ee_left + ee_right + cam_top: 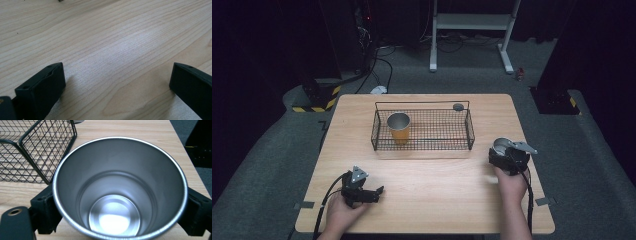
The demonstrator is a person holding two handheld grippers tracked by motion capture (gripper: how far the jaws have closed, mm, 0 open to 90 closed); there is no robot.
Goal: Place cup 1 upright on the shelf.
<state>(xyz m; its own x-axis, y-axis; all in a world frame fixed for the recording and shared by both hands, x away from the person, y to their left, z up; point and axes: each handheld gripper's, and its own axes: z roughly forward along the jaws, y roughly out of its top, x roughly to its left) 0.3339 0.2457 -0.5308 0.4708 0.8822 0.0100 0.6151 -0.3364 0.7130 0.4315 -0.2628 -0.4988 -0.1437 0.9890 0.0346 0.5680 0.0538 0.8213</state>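
Observation:
A steel cup (117,182) stands upright between the jaws of my right gripper (120,217), one black finger (45,212) pressed on each side of it. In the high view this cup (501,146) and the right gripper (507,156) are near the table's right edge, just right of a black wire basket (373,134). An orange cup with a steel inside (398,127) stands upright in the basket's left part. My left gripper (380,193) rests low at the front left, open, its fingers (42,87) wide apart over bare wood.
The wooden table (437,195) is bounded by grey floor on all sides. A small dark round object (458,106) sits at the basket's back right corner. The basket's near corner (47,180) is close to the held cup. A white stand (472,22) is beyond the table.

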